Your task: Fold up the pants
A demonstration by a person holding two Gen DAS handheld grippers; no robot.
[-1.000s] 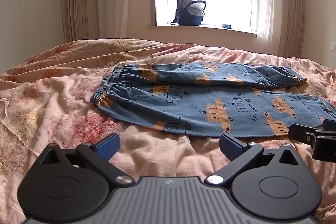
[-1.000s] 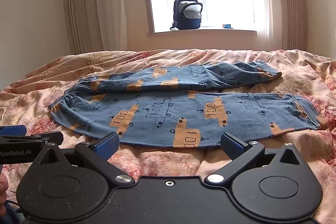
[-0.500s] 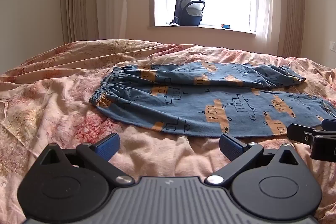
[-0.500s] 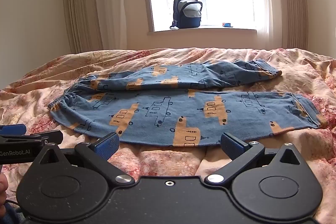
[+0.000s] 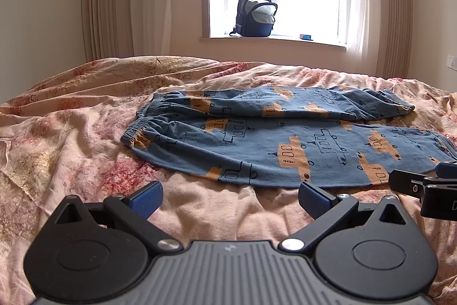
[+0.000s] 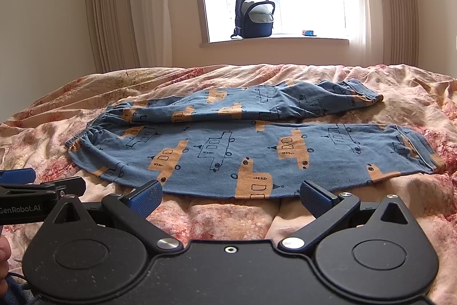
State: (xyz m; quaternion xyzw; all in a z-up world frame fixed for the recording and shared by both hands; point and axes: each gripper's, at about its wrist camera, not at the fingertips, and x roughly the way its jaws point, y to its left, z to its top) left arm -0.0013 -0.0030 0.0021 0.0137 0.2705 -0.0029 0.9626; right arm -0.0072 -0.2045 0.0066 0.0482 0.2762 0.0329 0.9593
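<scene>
Pants (image 5: 285, 139), blue with orange print, lie flat on the floral bedspread (image 5: 71, 139), waistband left, legs extending right and slightly apart. Left gripper (image 5: 230, 197) and right gripper (image 6: 230, 197) hover near the pants' near edge, fingers spread wide, holding nothing. Backpack (image 6: 254, 17) sits on windowsill.

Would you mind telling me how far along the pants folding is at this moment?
Done: the blue patterned pants lie spread flat on the floral bedspread, legs side by side, no fold made. In hand: nothing; the left gripper and right gripper are open, just short of the near leg's edge. Left: grasp that leg and make every fold.
</scene>
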